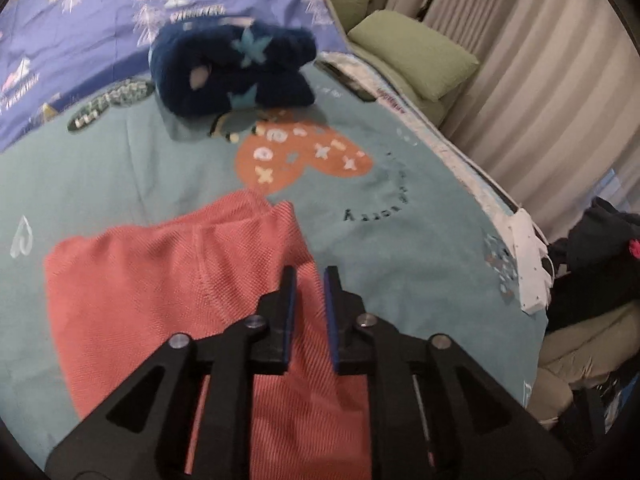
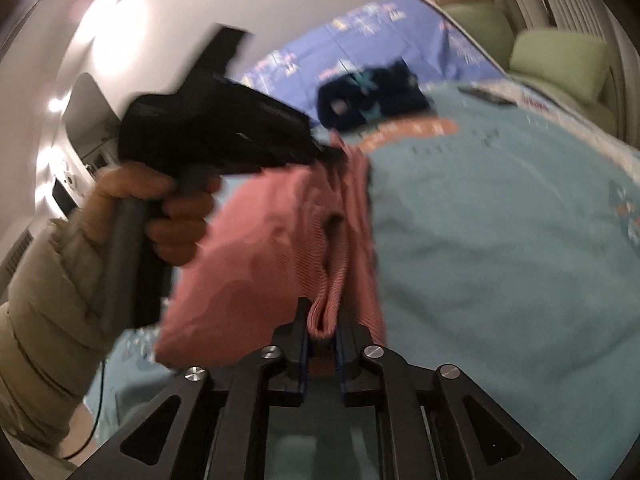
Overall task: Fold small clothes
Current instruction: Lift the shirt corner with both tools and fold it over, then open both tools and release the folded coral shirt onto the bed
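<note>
Curtains [image 1: 520, 60] hang along the far side of the room, with green cushions [image 1: 416, 52] below them and a bed [image 1: 400, 240] filling most of both views. Its teal cover carries an orange heart print [image 1: 304, 156], and a purple sheet [image 1: 80, 32] with pale tree prints lies across the far end. A pink cloth [image 1: 160, 280], ribbed in texture, is the task's thing: it lies over the near part of the teal cover in the left wrist view, while the right wrist view shows it lifted and bunched, with one folded edge drawn up into the right tongs [image 2: 323, 332]. Those tongs are clamped on that fold of pink cloth [image 2: 260, 256], which fills the narrow gap between the blue pads. The left tongs [image 1: 310, 276] stand slightly apart over the cloth's right edge; whether any fabric is pinched between them I cannot tell. From the right wrist view the left tongs reach the cloth's far top corner, blurred, gripped by a hand [image 2: 176, 216] in a pale padded sleeve. A dark blue bundle [image 1: 236, 68] with light blue stars sits farther up the bed, well apart from the cloth. A white strip [image 1: 528, 264] lies at the bed's right edge.
</note>
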Tool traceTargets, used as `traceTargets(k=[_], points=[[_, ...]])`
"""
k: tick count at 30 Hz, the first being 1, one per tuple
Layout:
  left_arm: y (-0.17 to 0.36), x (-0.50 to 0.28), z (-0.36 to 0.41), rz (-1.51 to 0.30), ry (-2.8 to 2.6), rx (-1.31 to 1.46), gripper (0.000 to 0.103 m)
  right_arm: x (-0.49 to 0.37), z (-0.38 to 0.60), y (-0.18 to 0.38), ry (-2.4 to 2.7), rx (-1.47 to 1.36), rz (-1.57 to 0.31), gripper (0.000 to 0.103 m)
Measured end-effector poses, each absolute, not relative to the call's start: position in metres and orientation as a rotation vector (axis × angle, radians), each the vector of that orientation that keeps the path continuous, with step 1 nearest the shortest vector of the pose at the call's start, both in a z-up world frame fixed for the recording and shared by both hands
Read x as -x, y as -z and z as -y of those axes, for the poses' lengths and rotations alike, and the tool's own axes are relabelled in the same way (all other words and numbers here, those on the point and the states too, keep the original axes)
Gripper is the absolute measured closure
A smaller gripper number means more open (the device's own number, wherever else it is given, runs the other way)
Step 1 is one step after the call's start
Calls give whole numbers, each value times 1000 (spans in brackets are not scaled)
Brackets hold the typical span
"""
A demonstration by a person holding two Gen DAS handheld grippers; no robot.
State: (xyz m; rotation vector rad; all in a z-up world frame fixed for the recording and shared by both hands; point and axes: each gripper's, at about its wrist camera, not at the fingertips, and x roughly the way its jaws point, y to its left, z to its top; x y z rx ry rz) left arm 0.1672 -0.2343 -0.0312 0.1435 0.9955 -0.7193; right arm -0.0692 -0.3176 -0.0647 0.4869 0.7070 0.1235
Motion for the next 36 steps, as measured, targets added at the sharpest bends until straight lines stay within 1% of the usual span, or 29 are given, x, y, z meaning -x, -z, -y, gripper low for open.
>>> traceTargets(k=[1, 2, 3, 4, 5, 7, 12, 16, 18, 19, 20, 21, 27, 31, 33, 36], points=[[24, -163, 229, -968, 715, -152, 74, 72, 322, 66, -125, -497, -707, 89], [14, -154, 219, -926, 712, -159, 68, 75, 328, 67, -126, -507, -704, 88], [9, -150, 214, -904, 711, -162, 66, 79, 332, 65, -121, -513, -702, 85], [2, -143, 205, -876, 711, -162, 63, 82, 335, 64, -116, -510, -696, 83], [-4, -133, 191, -849, 706, -157, 59, 86, 336, 62, -105, -498, -689, 83], [-7, -122, 173, -826, 678, -151, 56, 89, 341, 55, -84, -465, -672, 83], [5, -83, 117, -818, 596, -135, 55, 83, 338, 39, -117, -413, -649, 83], [29, -52, 85, -853, 527, -160, 54, 70, 324, 33, -178, -377, -657, 83], [41, -35, 74, -876, 519, -176, 52, 64, 317, 34, -204, -363, -669, 83], [48, -26, 70, -891, 530, -177, 49, 64, 315, 36, -207, -357, -675, 83], [53, -21, 68, -899, 535, -179, 46, 62, 313, 38, -208, -351, -686, 82], [58, -17, 67, -903, 535, -190, 46, 59, 313, 40, -207, -348, -697, 82], [83, -15, 69, -927, 492, -207, 46, 46, 313, 60, -140, -325, -775, 82], [84, -4, 71, -901, 520, -251, 46, 51, 326, 69, -138, -405, -796, 82], [86, -7, 71, -905, 488, -274, 46, 52, 326, 65, -122, -387, -794, 82], [68, -9, 66, -898, 563, -179, 46, 51, 329, 48, -134, -381, -760, 82]])
